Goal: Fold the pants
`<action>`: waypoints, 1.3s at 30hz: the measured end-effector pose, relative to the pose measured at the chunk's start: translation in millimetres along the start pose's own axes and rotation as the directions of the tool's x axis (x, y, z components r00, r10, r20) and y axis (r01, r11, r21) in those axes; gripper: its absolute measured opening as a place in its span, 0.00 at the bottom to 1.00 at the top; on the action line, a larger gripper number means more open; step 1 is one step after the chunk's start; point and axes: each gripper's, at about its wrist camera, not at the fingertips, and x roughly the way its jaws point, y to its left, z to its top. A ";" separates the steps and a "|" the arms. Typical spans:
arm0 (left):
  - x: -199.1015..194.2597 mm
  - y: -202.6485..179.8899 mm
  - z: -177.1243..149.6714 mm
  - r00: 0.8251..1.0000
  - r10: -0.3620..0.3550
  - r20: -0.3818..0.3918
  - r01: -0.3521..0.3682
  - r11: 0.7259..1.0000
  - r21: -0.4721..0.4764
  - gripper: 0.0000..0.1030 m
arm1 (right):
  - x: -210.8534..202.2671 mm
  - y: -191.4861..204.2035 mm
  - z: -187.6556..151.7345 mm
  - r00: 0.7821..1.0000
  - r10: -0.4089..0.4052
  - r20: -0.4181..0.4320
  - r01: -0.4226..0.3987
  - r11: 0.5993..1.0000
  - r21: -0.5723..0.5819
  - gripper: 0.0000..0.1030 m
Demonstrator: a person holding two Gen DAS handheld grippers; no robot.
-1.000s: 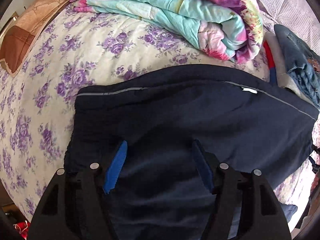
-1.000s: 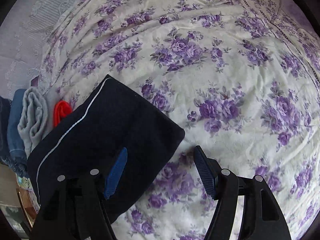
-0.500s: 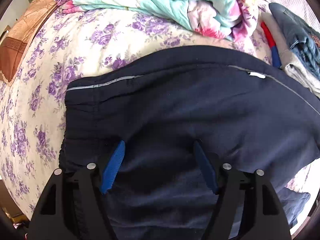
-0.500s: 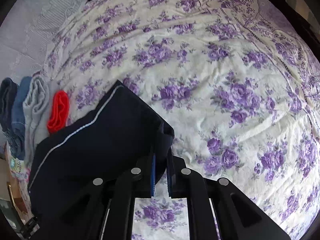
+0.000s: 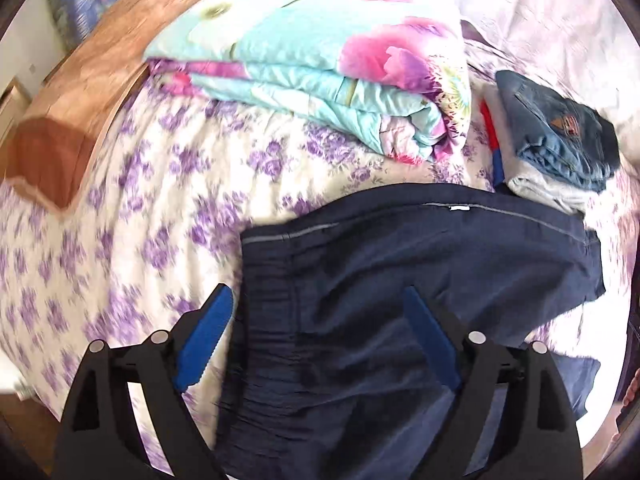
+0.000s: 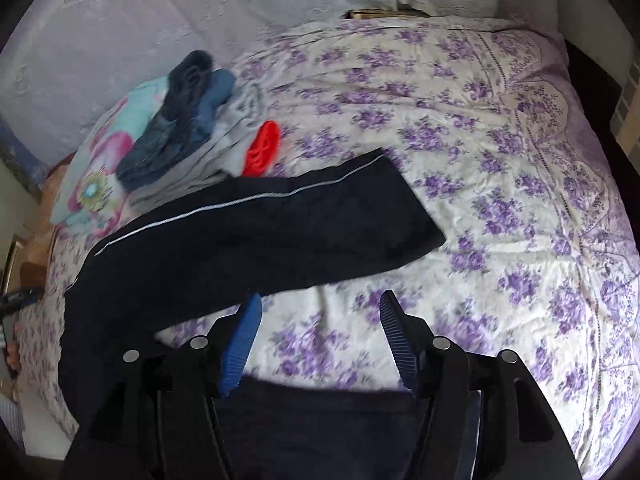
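Navy pants (image 6: 256,236) with pale piping, seemingly soft, both tools (image 5: 316,336) (image 6: 320,336) spread, empty.

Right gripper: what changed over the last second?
The right gripper closed on the hem corner of the navy pants half a second ago, then let go; now open and pulled back, the leg lying flat. The left gripper stayed open over the waistband. The folded clothes pile and quilt unmoved.
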 end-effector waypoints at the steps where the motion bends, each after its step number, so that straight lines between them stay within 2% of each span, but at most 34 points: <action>1: 5.6 4.9 10.7 0.999 -0.026 -0.027 0.028 0.998 0.048 0.83 | -1.4 11.1 -13.2 0.999 0.039 -0.009 -0.040 0.999 -0.014 0.60; 2: 15.6 14.2 30.1 0.998 -0.033 -0.047 0.037 0.995 0.089 0.83 | -2.8 21.5 -28.1 0.997 0.073 -0.021 -0.073 0.997 -0.022 0.60; 5: 46.0 12.8 52.7 0.990 -0.068 -0.121 0.090 0.978 0.189 0.83 | 1.8 64.1 -53.5 0.985 0.159 -0.075 -0.162 0.986 -0.038 0.60; 6: 58.5 4.4 60.2 0.986 -0.082 -0.143 0.110 0.973 0.204 0.83 | 3.9 76.2 -57.2 0.980 0.174 -0.095 -0.180 0.982 -0.055 0.60; 8: 81.8 2.1 65.5 0.985 -0.065 -0.163 0.103 0.966 0.236 0.79 | 5.7 98.7 -59.0 0.977 0.171 -0.129 -0.186 0.976 -0.117 0.60; 10: 101.9 4.3 74.8 0.978 -0.077 -0.194 0.124 0.961 0.245 0.60 | 4.9 116.6 -54.1 0.980 0.136 -0.145 -0.163 0.968 -0.189 0.60; 11: 109.1 5.3 78.5 0.974 -0.093 -0.207 0.143 0.959 0.244 0.58 | 3.9 122.0 -50.0 0.982 0.121 -0.147 -0.152 0.964 -0.217 0.60; 14: 129.8 3.5 84.6 0.964 -0.123 -0.234 0.186 0.944 0.271 0.57 | 4.9 138.9 -32.7 0.984 0.108 -0.145 -0.145 0.949 -0.280 0.60; 16: 143.1 -0.3 81.8 0.947 -0.149 -0.285 0.233 0.928 0.291 0.59 | 12.8 149.7 -20.8 0.979 0.121 -0.161 -0.167 0.936 -0.310 0.60; 19: 149.9 -5.5 74.4 0.945 -0.146 -0.291 0.245 0.907 0.342 0.63 | 32.2 178.5 0.2 0.971 0.144 -0.190 -0.208 0.902 -0.379 0.60; 20: 149.3 -5.0 72.9 0.945 -0.154 -0.287 0.251 0.907 0.338 0.62 | 40.0 191.0 8.7 0.968 0.160 -0.195 -0.229 0.882 -0.412 0.60; 21: 146.0 -4.4 70.8 0.943 -0.173 -0.283 0.267 0.902 0.340 0.47 | 46.2 204.7 16.8 0.964 0.180 -0.195 -0.251 0.857 -0.450 0.60; 22: 143.0 -4.0 67.6 0.936 -0.199 -0.289 0.296 0.891 0.344 0.23 | 52.6 219.8 25.7 0.960 0.200 -0.194 -0.272 0.826 -0.494 0.60; 23: 138.8 -2.4 63.8 0.927 -0.227 -0.300 0.325 0.883 0.338 0.17 | 59.4 235.9 35.5 0.955 0.219 -0.198 -0.293 0.791 -0.537 0.60; 25: 128.7 -4.1 55.5 0.929 -0.237 -0.283 0.330 0.876 0.353 0.14 | 74.2 268.0 55.2 0.939 0.256 -0.228 -0.343 0.719 -0.605 0.60; 27: 121.1 -4.6 49.0 0.932 -0.242 -0.269 0.330 0.872 0.362 0.14 | 98.3 299.8 72.2 0.909 0.266 -0.322 -0.416 0.641 -0.645 0.62; 28: 118.0 -4.2 47.1 0.934 -0.243 -0.261 0.328 0.872 0.363 0.14 | 112.7 314.4 78.0 0.897 0.248 -0.366 -0.438 0.608 -0.662 0.62; 31: 116.8 -4.4 47.4 0.941 -0.239 -0.241 0.315 0.878 0.359 0.14 | 157.0 354.2 85.4 0.887 0.156 -0.434 -0.449 0.510 -0.733 0.62; 33: 114.7 -6.2 47.7 0.945 -0.232 -0.232 0.306 0.879 0.366 0.14 | 178.8 371.2 89.0 0.871 0.131 -0.473 -0.473 0.480 -0.739 0.62; 35: 115.4 -7.7 49.7 0.946 -0.227 -0.230 0.301 0.879 0.369 0.14 | 198.0 383.4 95.2 0.857 0.109 -0.504 -0.490 0.474 -0.731 0.62; 39: 113.3 -7.0 50.3 0.948 -0.229 -0.220 0.298 0.881 0.368 0.14 | 225.9 399.0 96.2 0.859 0.027 -0.511 -0.468 0.446 -0.763 0.60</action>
